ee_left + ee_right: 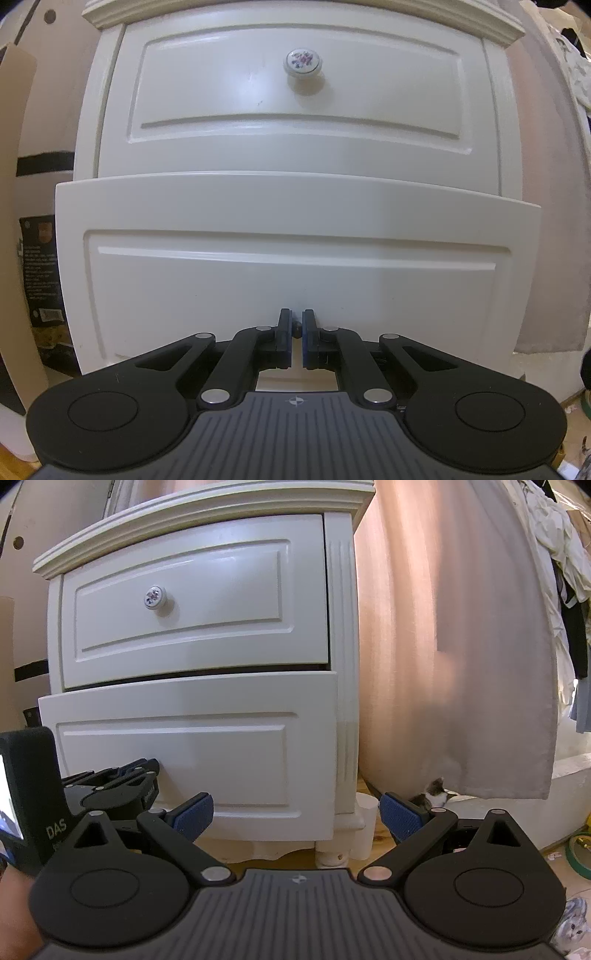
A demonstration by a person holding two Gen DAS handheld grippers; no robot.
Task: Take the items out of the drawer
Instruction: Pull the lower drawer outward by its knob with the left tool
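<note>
Your left gripper (297, 332) pinches the lower drawer (295, 258)'s knob (296, 329) — mostly hidden between the pads; the drawer's contents are unseen. Your right gripper (295, 816) hangs wide below it.

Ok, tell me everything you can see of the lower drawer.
The lower drawer is glossy white, looks like painted wood, with a gently curved front and a raised rectangular panel. It is pulled out slightly: its front stands proud of the nightstand and a dark gap shows beneath the closed upper drawer. The left gripper is shut on its knob, which is almost hidden between the fingers. The inside is not visible. The right gripper hovers open in front, touching nothing.
</note>
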